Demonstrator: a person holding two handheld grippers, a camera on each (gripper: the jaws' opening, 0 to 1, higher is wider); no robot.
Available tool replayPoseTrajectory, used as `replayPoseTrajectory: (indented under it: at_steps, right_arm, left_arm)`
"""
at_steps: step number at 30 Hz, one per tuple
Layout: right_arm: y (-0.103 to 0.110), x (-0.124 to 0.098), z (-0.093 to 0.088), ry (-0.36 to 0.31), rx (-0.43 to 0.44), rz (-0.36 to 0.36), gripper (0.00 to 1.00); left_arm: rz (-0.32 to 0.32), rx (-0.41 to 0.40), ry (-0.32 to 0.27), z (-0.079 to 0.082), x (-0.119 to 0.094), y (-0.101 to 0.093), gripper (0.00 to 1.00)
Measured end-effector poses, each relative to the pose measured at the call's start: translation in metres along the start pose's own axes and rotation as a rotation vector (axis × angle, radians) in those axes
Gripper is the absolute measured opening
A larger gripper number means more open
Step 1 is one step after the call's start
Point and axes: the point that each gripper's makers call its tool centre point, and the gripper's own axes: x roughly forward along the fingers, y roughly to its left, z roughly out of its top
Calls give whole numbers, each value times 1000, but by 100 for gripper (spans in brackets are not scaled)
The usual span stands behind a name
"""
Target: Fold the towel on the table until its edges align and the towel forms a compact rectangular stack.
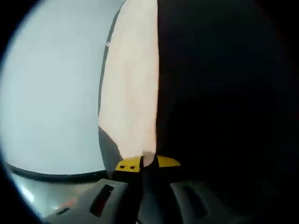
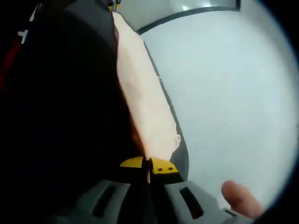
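My left gripper (image 1: 141, 164) is clamped tight on the towel (image 1: 131, 84), and my right gripper (image 2: 148, 166) pinches it likewise. The peach towel hangs stretched above the pale table (image 2: 224, 93), my fingertip (image 2: 239, 198) showing beside the right one.

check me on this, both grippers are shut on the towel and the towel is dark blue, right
Not quite. Both the left gripper and the right gripper are shut on the towel, but it is pale peach, not dark blue, as the left gripper view and the right gripper view both show.
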Motion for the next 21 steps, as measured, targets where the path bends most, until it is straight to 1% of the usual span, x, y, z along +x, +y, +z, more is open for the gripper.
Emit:
replayPoseTrajectory:
  at_steps: [1,2,3,5,6,7,8,10,11,14,17,19,20,21]
  right_arm:
    - [-2,0,0,-1,4,-2,1]
    - [-3,-1,1,-2,9,-4,1]
    - [-4,-2,1,-2,14,-1,1]
    - [-6,-4,1,-4,23,4,1]
    - [-8,-6,2,-8,28,5,1]
    - [-11,-8,3,-14,37,7,1]
    - [-13,-10,4,-20,52,7,1]
    - [-18,-12,4,-31,75,14,1]
    - [-20,-14,5,-35,80,18,1]
    - [-23,-20,6,-50,100,38,1]
    - [-26,-28,7,-67,114,62,0]
    - [-32,-31,7,-78,119,57,0]
    - [-36,-31,6,-88,138,48,0]
    - [-38,-30,6,-98,159,52,0]
  left_arm:
    - [-5,-6,-1,1,2,-1,6]
    - [-2,-26,-8,2,2,-1,6]
    - [20,-37,-8,1,1,3,5]
    - [35,-60,-11,3,-6,6,5]
    - [38,-58,-12,3,-8,7,5]
    - [68,-42,-14,0,-11,13,3]
    - [93,-41,-11,0,-17,18,3]
    - [126,-44,-25,3,-28,25,1]
    - [148,-39,-26,0,-32,31,1]
    - [154,-53,-29,1,-44,34,0]
    - [150,-37,-27,1,-53,35,0]
    - [170,-36,-36,1,-58,39,0]
    - [184,-55,-53,3,-59,43,0]
    - [192,-67,-60,-1,-60,46,0]
